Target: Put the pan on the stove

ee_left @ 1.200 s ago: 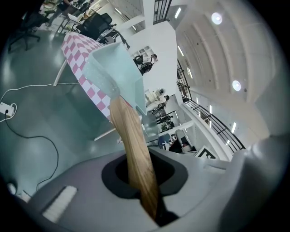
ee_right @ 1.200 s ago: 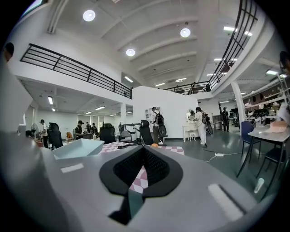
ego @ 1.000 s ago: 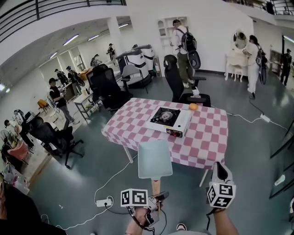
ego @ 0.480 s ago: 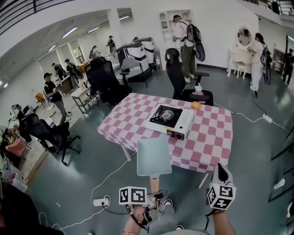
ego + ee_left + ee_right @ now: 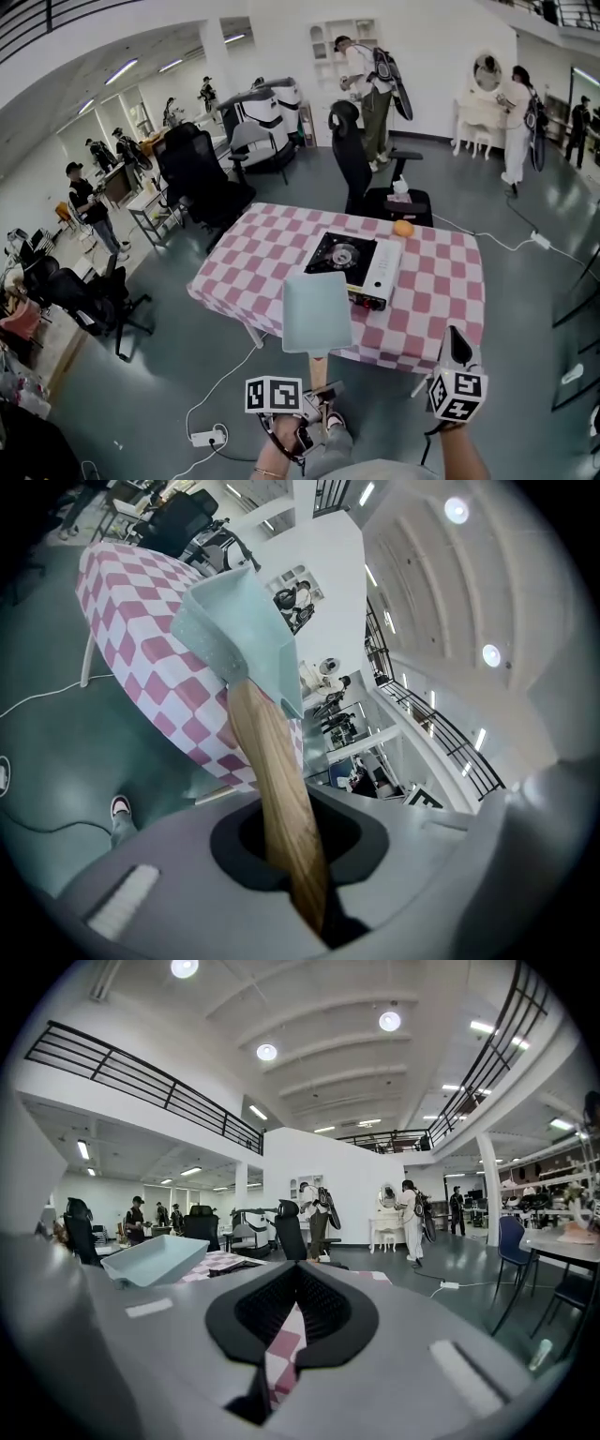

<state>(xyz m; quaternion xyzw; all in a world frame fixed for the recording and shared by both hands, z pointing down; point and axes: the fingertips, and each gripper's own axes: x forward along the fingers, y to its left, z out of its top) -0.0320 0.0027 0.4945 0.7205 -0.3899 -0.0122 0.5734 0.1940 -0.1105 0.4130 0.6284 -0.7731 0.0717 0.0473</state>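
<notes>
Pan (image 5: 317,313) aloft at near edge of surface (image 5: 262,253), my left tongs (image 5: 317,398) clamped on its wooden handle. Handle's long axis runs away from me; stove (image 5: 354,262) lies ahead, slightly right. Right tongs (image 5: 456,337) pressed together, empty, well right of pan.

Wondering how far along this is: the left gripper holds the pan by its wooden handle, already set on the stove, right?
Not yet: in the head view the left gripper holds the pan by its wooden handle, short of the stove.
</notes>
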